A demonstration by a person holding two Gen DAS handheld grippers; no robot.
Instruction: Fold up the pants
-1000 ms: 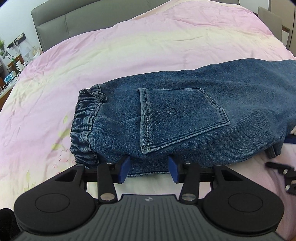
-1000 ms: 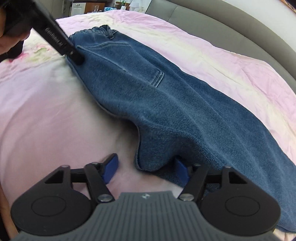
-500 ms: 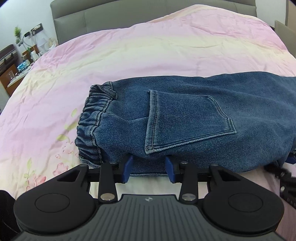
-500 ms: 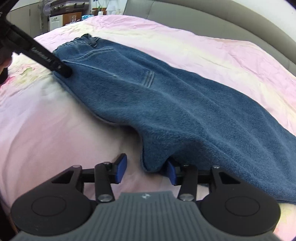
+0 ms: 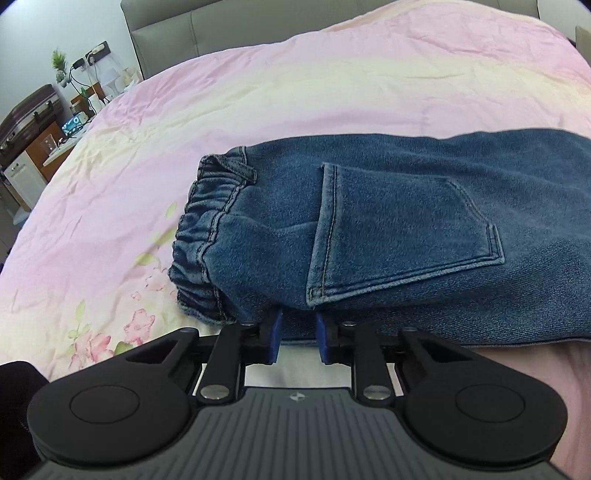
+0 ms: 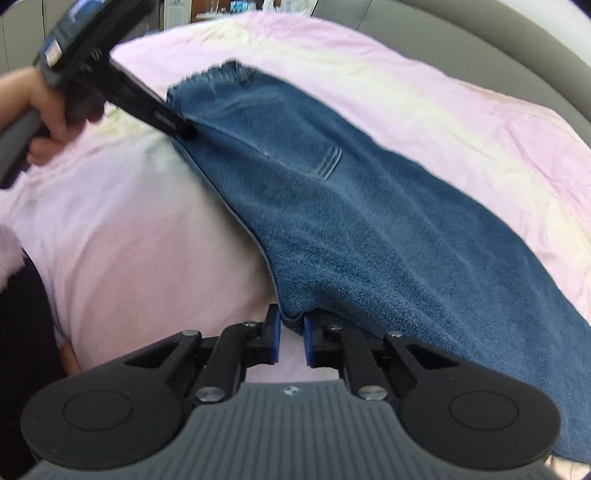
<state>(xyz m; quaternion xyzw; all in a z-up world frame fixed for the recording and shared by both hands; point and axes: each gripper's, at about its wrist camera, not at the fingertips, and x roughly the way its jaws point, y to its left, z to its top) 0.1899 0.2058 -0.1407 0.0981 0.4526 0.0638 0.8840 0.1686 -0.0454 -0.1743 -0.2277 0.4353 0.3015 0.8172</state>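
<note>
Blue denim pants lie folded lengthwise on the pink bed, elastic waistband to the left, back pocket facing up. My left gripper is shut on the near edge of the pants just below the waistband. In the right wrist view the pants stretch from far left to near right. My right gripper is shut on the near edge further down the leg, and lifts it slightly. The left gripper shows there at the waist end, held by a hand.
The pink floral bedsheet covers the whole bed. A grey headboard runs along the far side. A bedside table with plants and cables stands at the far left.
Both grippers closed on the near edge of the pants, the right one from wide open. The right one has raised its part of the edge.
</note>
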